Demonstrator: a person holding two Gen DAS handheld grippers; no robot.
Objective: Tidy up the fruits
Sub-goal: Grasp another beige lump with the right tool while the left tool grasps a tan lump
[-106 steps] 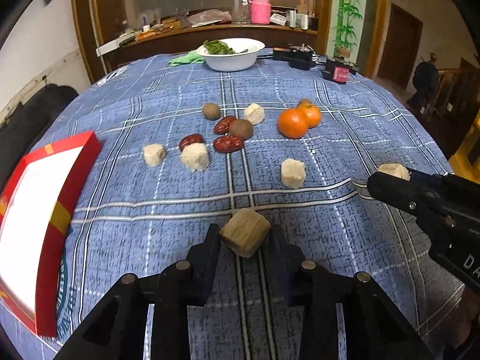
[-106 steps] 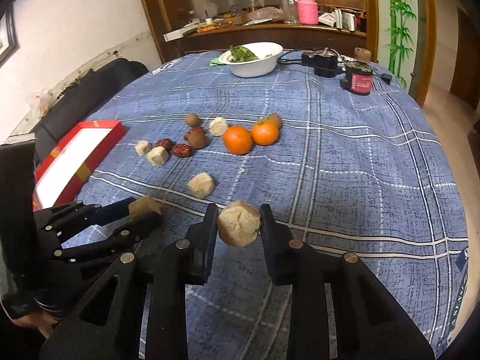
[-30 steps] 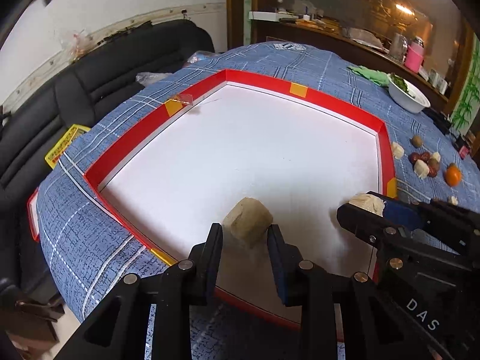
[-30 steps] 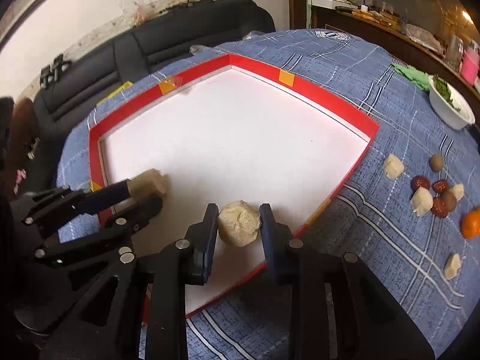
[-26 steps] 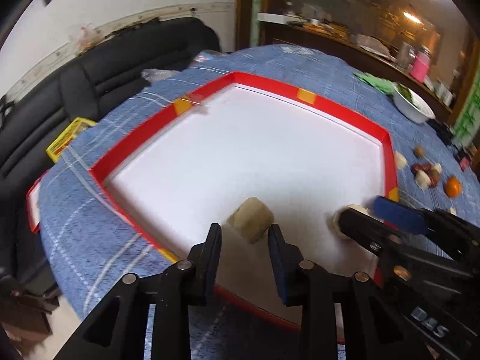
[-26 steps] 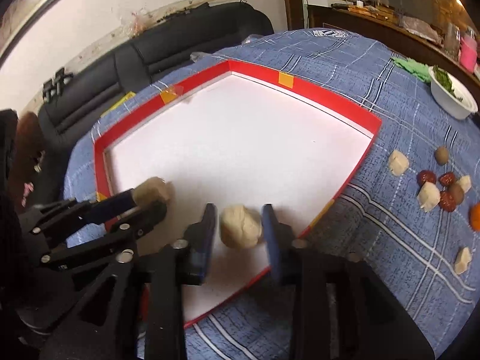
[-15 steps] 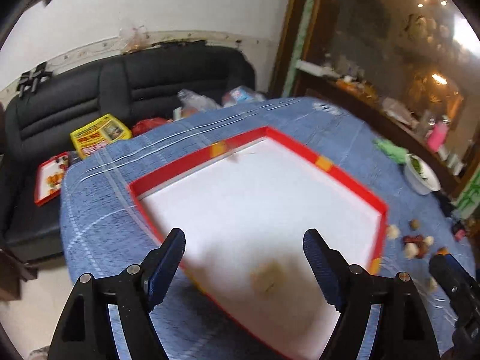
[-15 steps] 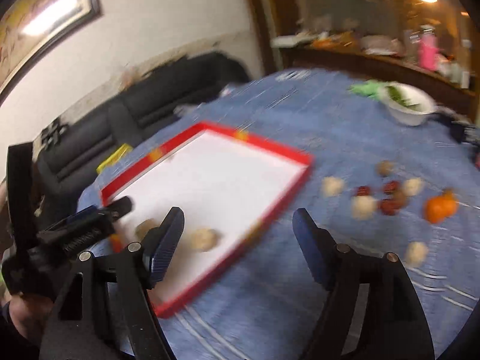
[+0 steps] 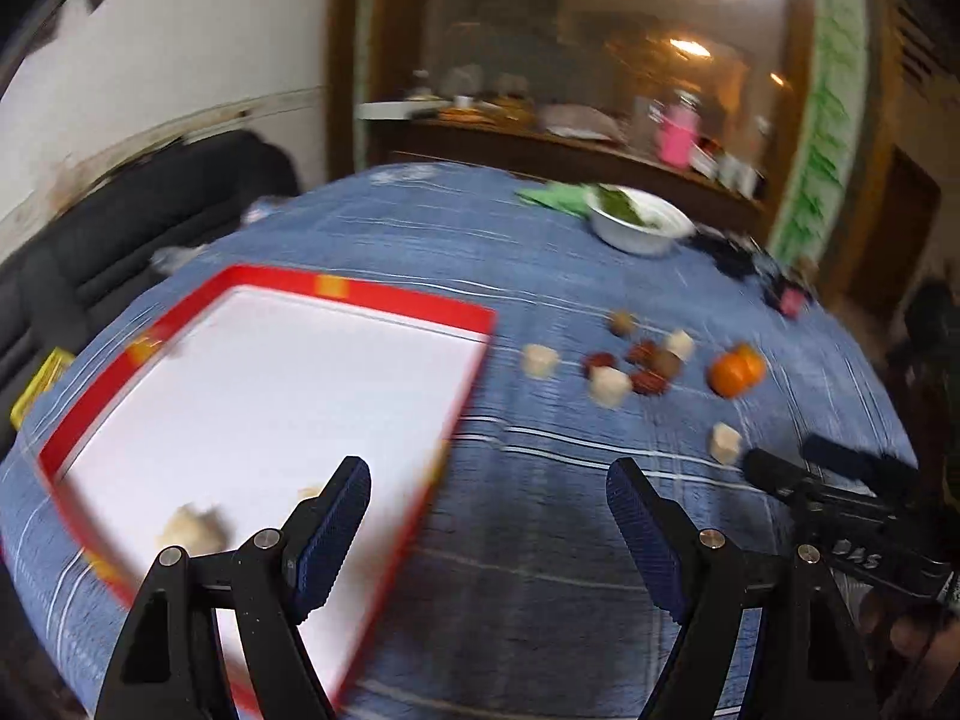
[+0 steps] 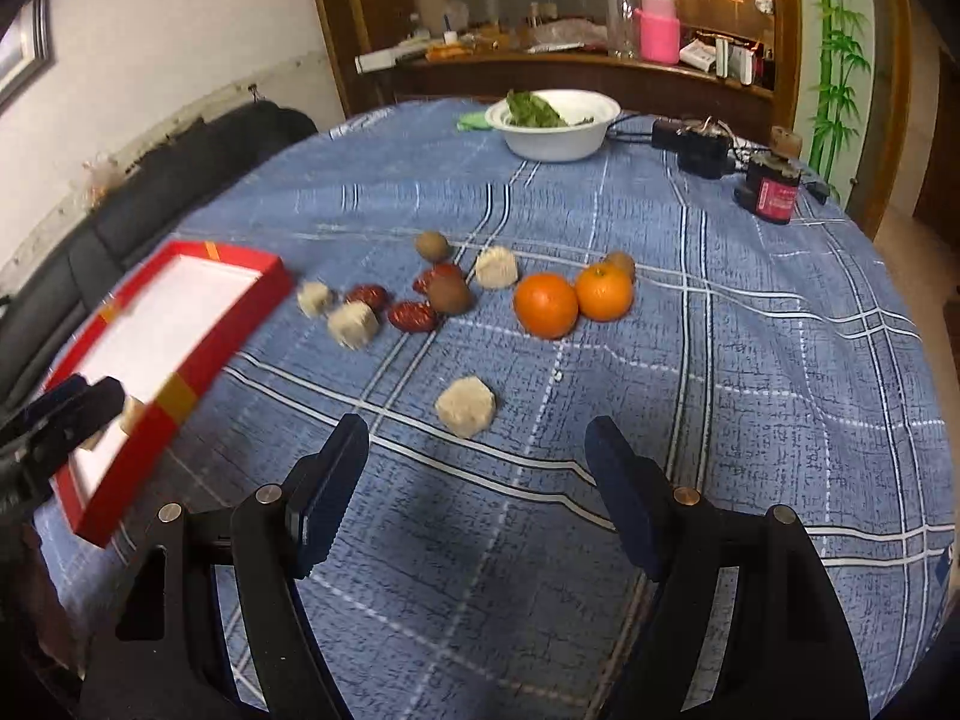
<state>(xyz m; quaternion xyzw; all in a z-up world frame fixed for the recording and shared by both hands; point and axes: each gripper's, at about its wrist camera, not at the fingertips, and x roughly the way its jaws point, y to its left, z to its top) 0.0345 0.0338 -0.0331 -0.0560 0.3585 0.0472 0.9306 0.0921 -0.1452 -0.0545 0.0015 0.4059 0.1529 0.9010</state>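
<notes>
My left gripper (image 9: 489, 519) is open and empty above the right edge of the red-rimmed white tray (image 9: 384, 300). Two beige chunks (image 9: 192, 528) lie in the tray's near corner. My right gripper (image 10: 477, 465) is open and empty, just short of a beige chunk (image 10: 466, 406) on the blue cloth. Beyond it lie two oranges (image 10: 546, 305), red dates (image 10: 413, 316), kiwis (image 10: 450, 294) and more beige chunks (image 10: 354, 324). The same pile (image 9: 645, 363) shows in the blurred left wrist view, with the right gripper at the right (image 9: 780, 468). The tray (image 10: 252, 282) is at the left in the right wrist view.
A white bowl of greens (image 10: 552, 120) stands at the table's far side, with black boxes and a red-labelled device (image 10: 771, 186) to its right. A black sofa (image 9: 120, 228) is beyond the table's left edge. A wooden counter with a pink jar (image 10: 659, 30) is behind.
Both grippers opened and dropped their beige chunks in the tray, then swung right, away from the tray toward the fruit pile. The right gripper now faces the lone chunk.
</notes>
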